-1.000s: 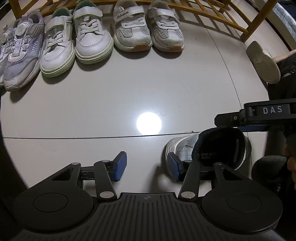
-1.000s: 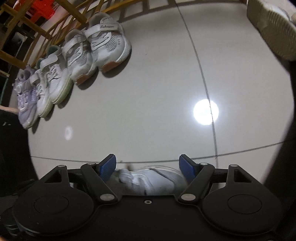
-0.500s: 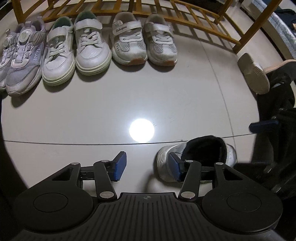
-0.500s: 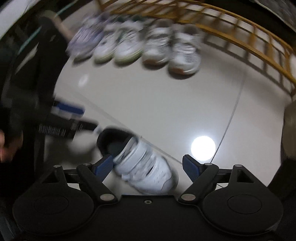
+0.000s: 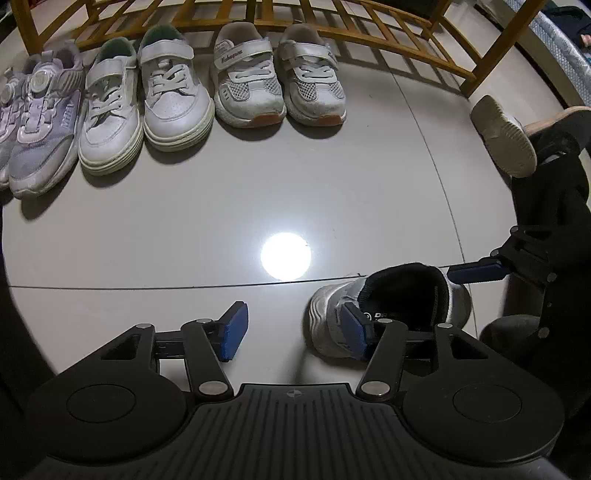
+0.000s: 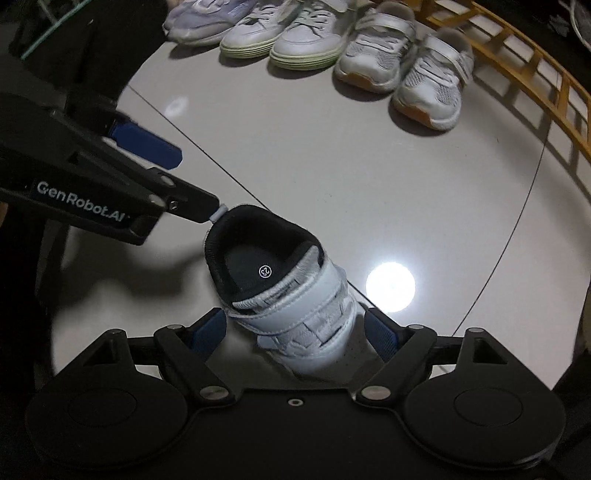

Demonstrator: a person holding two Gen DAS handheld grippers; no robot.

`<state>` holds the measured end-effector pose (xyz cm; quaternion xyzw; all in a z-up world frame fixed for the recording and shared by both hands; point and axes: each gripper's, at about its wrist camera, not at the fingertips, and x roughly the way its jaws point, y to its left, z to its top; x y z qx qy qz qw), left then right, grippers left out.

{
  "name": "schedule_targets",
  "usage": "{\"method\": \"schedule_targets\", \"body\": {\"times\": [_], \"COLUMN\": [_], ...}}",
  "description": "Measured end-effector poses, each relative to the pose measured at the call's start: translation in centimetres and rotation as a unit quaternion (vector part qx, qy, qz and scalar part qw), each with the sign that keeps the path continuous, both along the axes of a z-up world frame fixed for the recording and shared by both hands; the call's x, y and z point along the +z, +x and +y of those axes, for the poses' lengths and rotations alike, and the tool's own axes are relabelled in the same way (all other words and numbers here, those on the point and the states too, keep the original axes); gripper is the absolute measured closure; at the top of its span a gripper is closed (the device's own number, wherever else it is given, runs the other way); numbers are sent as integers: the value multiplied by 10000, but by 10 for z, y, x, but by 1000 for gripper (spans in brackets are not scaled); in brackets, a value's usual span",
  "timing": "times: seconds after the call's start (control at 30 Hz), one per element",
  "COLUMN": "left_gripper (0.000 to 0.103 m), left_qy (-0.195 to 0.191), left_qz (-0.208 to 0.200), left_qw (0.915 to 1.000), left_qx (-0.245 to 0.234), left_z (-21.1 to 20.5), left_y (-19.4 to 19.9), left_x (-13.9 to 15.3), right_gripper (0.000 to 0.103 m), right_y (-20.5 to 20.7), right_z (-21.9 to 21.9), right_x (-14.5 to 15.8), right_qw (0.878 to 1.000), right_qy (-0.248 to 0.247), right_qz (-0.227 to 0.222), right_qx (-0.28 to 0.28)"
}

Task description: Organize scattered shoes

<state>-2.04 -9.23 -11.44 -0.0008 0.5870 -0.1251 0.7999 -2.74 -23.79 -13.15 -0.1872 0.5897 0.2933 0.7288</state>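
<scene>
Between the spread blue pads of the right gripper [image 6: 295, 332] a small white shoe [image 6: 291, 299] with a black lining is seen standing on the grey tiled floor [image 6: 332, 177], with gaps visible at both sides. Its heel is approached by the left gripper [image 5: 291, 328], whose fingers are likewise held apart, one pad [image 5: 352, 326] lying against the shoe's side; whether it is touched cannot be told. Farther off, a row of lilac and white shoes [image 5: 173, 96] is lined up before a yellow wooden rack [image 5: 332, 22]. A lone shoe [image 5: 502, 136], sole turned up, is partly cut off at the right. A lamp's glare [image 5: 286, 256] is reflected on the floor.
</scene>
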Motion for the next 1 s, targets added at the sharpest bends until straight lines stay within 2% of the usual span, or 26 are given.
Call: {"method": "schedule_targets", "body": {"times": [0.17, 0.27, 0.33, 0.47, 0.7, 0.8, 0.93, 1.0], "left_gripper": [44, 33, 31, 31, 30, 30, 30, 30], "left_qy": [30, 191, 327, 281, 226, 17, -152, -29], "left_qz": [-7, -63, -89, 45, 134, 192, 57, 17], "left_qw": [10000, 9998, 9994, 9996, 9997, 9998, 9998, 9998], "left_qx": [52, -24, -35, 88, 12, 63, -120, -207], "left_z": [-2, -4, -6, -4, -13, -12, -19, -27], "left_y": [2, 2, 4, 10, 16, 16, 16, 21], "left_x": [0, -2, -5, -6, 1, 3, 13, 11], "right_gripper": [19, 19, 19, 19, 19, 19, 19, 19], "right_y": [-1, -2, -1, 1, 3, 3, 4, 5], "right_z": [2, 1, 0, -3, -7, -9, -11, -12], "right_x": [-1, 0, 1, 1, 1, 1, 1, 1], "right_qw": [10000, 10000, 10000, 9999, 9997, 9996, 9995, 9994], "right_qy": [-27, 17, 58, 109, 118, 127, 142, 149], "right_qz": [1, 23, 55, 107, 114, 128, 140, 146], "right_qx": [39, 11, -10, -67, -167, -199, -243, -265]}}
